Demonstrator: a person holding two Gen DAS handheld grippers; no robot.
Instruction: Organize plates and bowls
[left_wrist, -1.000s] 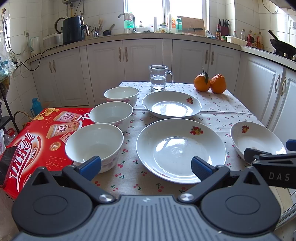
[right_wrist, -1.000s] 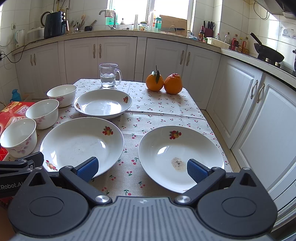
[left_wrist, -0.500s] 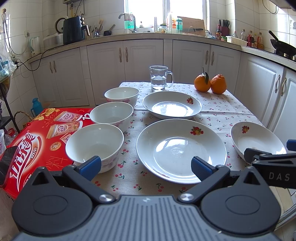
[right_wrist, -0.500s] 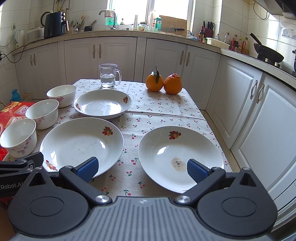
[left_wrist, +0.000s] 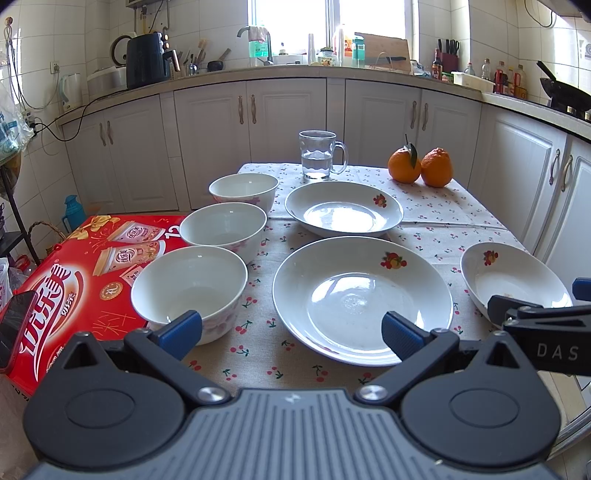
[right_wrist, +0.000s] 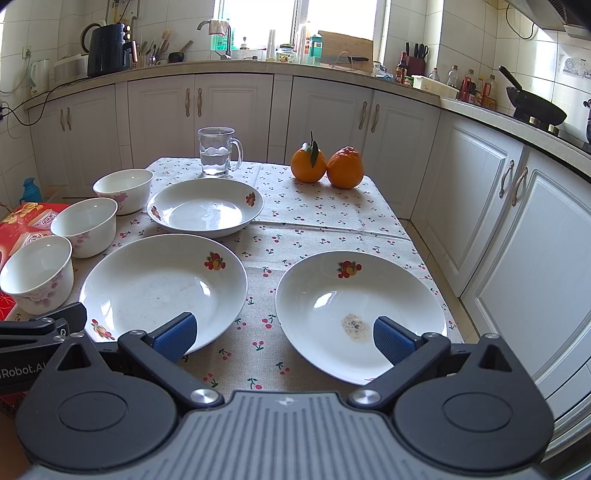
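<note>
Three white bowls stand in a row on the table's left: near (left_wrist: 189, 291), middle (left_wrist: 222, 230), far (left_wrist: 243, 191). Three white plates with fruit prints lie on the cloth: a large one in the middle (left_wrist: 362, 299), one behind it (left_wrist: 343, 212), one at the right (right_wrist: 360, 314) with a brown stain. My left gripper (left_wrist: 291, 328) is open and empty, above the near table edge between the near bowl and the large plate. My right gripper (right_wrist: 282, 336) is open and empty, between the large plate (right_wrist: 162, 291) and the right plate.
A glass mug of water (left_wrist: 319, 155) and two oranges (left_wrist: 419, 166) stand at the table's far end. A red box (left_wrist: 62, 291) with a phone on it (left_wrist: 13, 328) sits left of the table. White cabinets (right_wrist: 517, 229) run behind and along the right.
</note>
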